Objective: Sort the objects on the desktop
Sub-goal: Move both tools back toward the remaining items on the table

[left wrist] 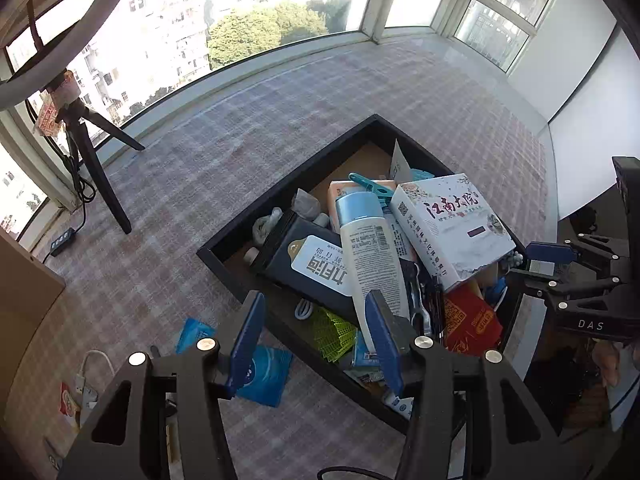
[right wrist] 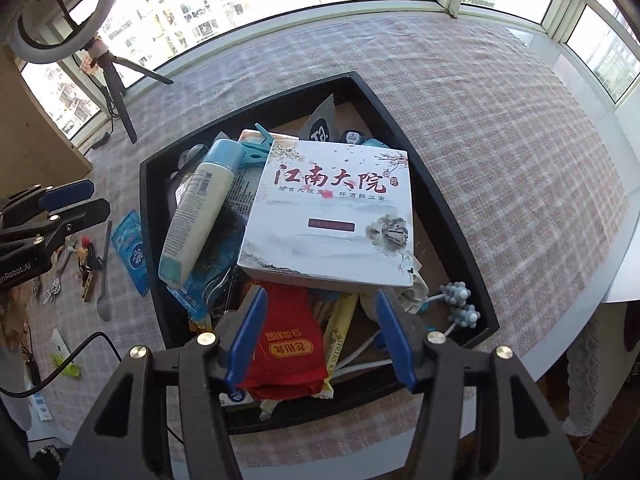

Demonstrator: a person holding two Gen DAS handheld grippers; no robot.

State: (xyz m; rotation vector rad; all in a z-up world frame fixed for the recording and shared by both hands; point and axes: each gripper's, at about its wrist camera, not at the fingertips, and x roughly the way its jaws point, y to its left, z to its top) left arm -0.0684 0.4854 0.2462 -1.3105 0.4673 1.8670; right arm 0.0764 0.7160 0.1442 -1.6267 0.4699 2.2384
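A black tray (left wrist: pixel 288 184) (right wrist: pixel 440 200) on the checked tablecloth is piled with items. On top lies a white box with red characters (left wrist: pixel 452 228) (right wrist: pixel 332 216). Beside it are a white bottle with a blue cap (left wrist: pixel 372 252) (right wrist: pixel 196 208), a dark tin with a white label (left wrist: pixel 312 264) and a red packet (left wrist: pixel 472 320) (right wrist: pixel 288 344). My left gripper (left wrist: pixel 316 300) (right wrist: pixel 68 200) hangs open over the tray's near left rim, holding nothing. My right gripper (right wrist: pixel 320 296) (left wrist: pixel 548 260) hangs open above the red packet, also holding nothing.
Left of the tray on the cloth lie blue sachets (left wrist: pixel 264 372) (right wrist: pixel 130 248), a spoon (right wrist: pixel 105 280) and a bunch of keys (right wrist: pixel 86 256). A ring light on a tripod (left wrist: pixel 96 160) (right wrist: pixel 116 88) stands at the far left by the window. The table's edge (right wrist: pixel 580 320) runs along the right.
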